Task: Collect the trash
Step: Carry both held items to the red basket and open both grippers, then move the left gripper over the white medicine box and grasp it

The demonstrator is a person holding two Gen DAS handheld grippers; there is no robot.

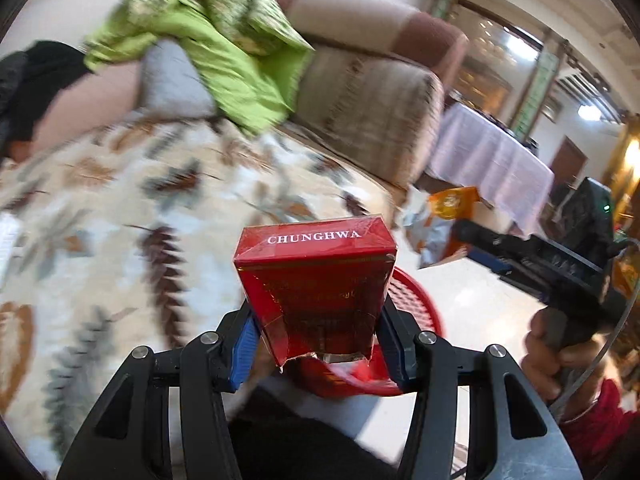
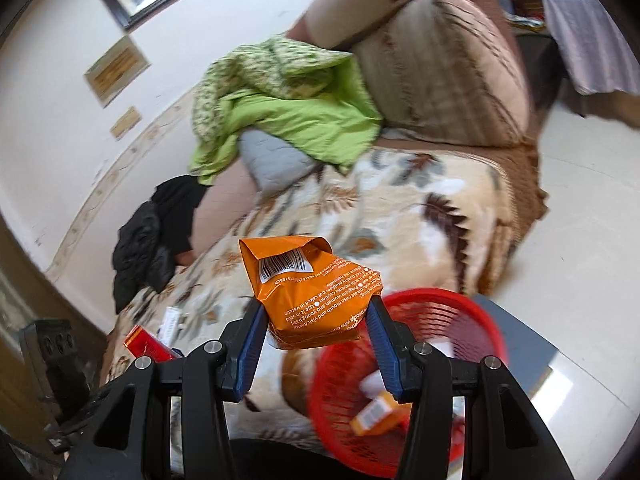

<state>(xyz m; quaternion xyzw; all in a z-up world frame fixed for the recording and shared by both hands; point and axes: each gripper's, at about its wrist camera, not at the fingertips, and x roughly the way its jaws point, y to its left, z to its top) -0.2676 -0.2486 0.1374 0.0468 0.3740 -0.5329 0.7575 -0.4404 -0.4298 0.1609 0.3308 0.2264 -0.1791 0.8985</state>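
Note:
My left gripper (image 1: 316, 340) is shut on a red CHUNGHWA cigarette pack (image 1: 316, 276) and holds it above the near rim of a red mesh basket (image 1: 416, 308). My right gripper (image 2: 316, 320) is shut on a crumpled orange snack bag (image 2: 312, 292), just left of the same red basket (image 2: 452, 316), which holds an orange box (image 2: 376, 412) and white scraps. The right gripper with its orange bag (image 1: 452, 204) shows at the right of the left wrist view. The red pack (image 2: 146, 346) shows at the lower left of the right wrist view.
A sofa is covered by a leaf-patterned blanket (image 2: 400, 216), with a green quilt (image 2: 288, 112), a grey pillow (image 2: 272, 160) and black clothes (image 2: 156, 232) at its back. A white item (image 2: 170, 322) lies on the blanket. A cloth-covered table (image 1: 488, 160) stands on the pale floor.

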